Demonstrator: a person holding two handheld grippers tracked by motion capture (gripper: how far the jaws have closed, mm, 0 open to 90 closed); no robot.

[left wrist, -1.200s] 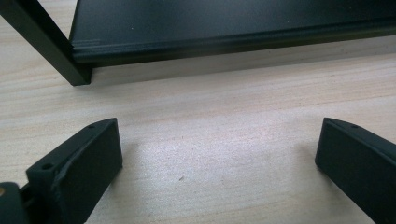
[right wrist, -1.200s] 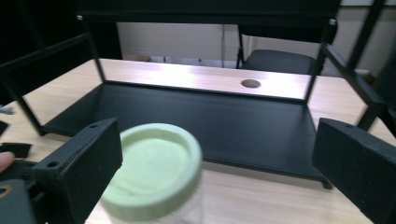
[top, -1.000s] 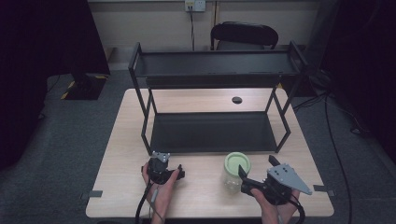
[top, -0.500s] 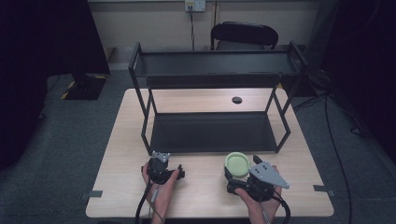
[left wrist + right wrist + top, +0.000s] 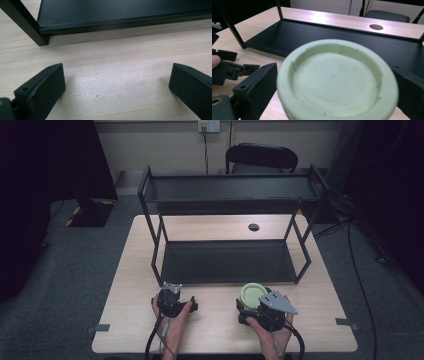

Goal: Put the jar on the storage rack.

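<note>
A pale green cup with a round lid (image 5: 251, 294) stands on the wooden table (image 5: 215, 332), just in front of the black rack. My right gripper (image 5: 252, 303) has one jaw on each side of it, spread as wide as the lid. In the right gripper view the lid (image 5: 337, 82), embossed with a paw print, sits between the two jaws of that gripper (image 5: 335, 86). My left gripper (image 5: 171, 296) rests on the table to the left, open. Its jaws (image 5: 117, 80) hold nothing and face the rack's front left leg (image 5: 27, 25).
A black two-tier metal rack (image 5: 227, 262) spans the middle of the table; its lower shelf (image 5: 324, 37) lies just past the cup. A round cable hole (image 5: 253, 227) is behind it, and a chair (image 5: 260, 156) stands beyond the table.
My right gripper has slid left and forward, so its jaws now flank the green cup. The cup and the left gripper have stayed put.
</note>
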